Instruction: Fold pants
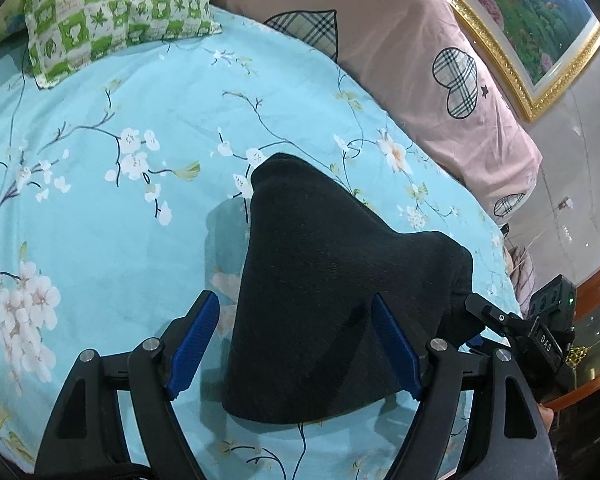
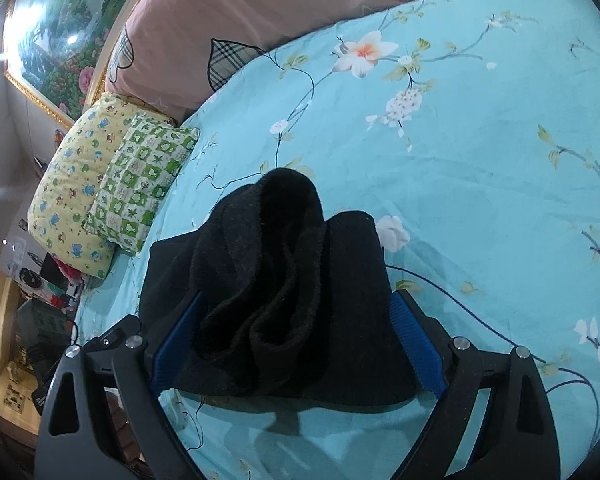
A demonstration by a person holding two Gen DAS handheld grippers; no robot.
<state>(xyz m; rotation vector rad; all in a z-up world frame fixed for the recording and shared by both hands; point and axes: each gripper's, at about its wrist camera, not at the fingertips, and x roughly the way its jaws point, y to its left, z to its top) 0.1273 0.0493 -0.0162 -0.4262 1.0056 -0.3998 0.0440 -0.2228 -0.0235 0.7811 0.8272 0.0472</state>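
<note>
- The black pants (image 1: 324, 280) lie bunched on the bed (image 1: 120, 240), between both claws.
- My left claw (image 1: 296, 344) is wide, gripping nothing; the right claw (image 2: 296, 344) also wide.
- Soft, limp, thick knit; I'd grip the doubled edge at 6 o'clock.

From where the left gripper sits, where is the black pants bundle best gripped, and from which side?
Probably the near folded edge of the black pants, approached from the near side: it lies flat on the blue floral bedsheet and already sits between the open left gripper.

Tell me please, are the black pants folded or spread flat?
Folded: the pants lie as a compact, layered bundle on the sheet.
</note>
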